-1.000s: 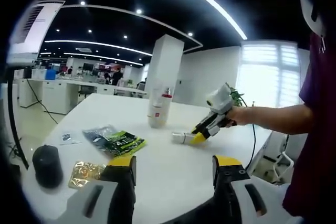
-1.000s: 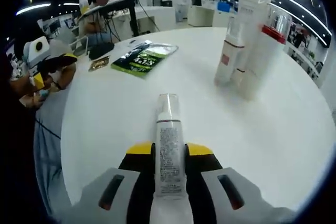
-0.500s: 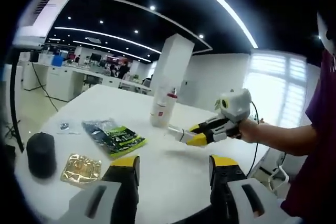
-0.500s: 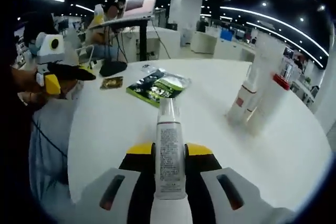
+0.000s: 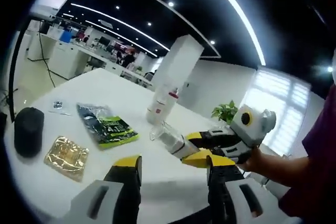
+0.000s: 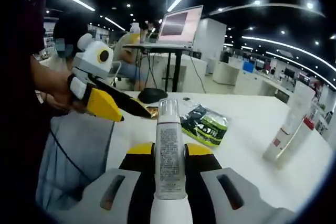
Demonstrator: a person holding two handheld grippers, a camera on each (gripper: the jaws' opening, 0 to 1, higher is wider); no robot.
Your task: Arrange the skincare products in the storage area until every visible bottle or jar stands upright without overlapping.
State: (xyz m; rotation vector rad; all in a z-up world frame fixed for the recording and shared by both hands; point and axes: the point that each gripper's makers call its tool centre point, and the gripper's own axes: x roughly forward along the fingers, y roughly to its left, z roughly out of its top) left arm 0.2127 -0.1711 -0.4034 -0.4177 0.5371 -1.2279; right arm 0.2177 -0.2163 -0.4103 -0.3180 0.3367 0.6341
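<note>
fine print on the bottle (image 6: 169, 156) unreadable, green packet (image 5: 107, 127) lettering illegible

white table (image 5: 105, 90), green packet (image 5: 106, 125), gold sachet (image 5: 66, 152), upright bottles (image 5: 160, 107)

Open-plan office. Broad white desk (image 5: 157, 171) in front, with rows of white workstations (image 5: 58, 56) well behind it across a pale floor. Dark ceiling (image 5: 157, 3) above the desk, crossed by long curved light strips and dotted with small spotlights. White square column (image 5: 176, 72) beyond the desk's far edge, bright window (image 5: 286, 103) to its side. Open laptop (image 6: 181, 24) on a tall stand beside the desk, people seated behind it.
</note>
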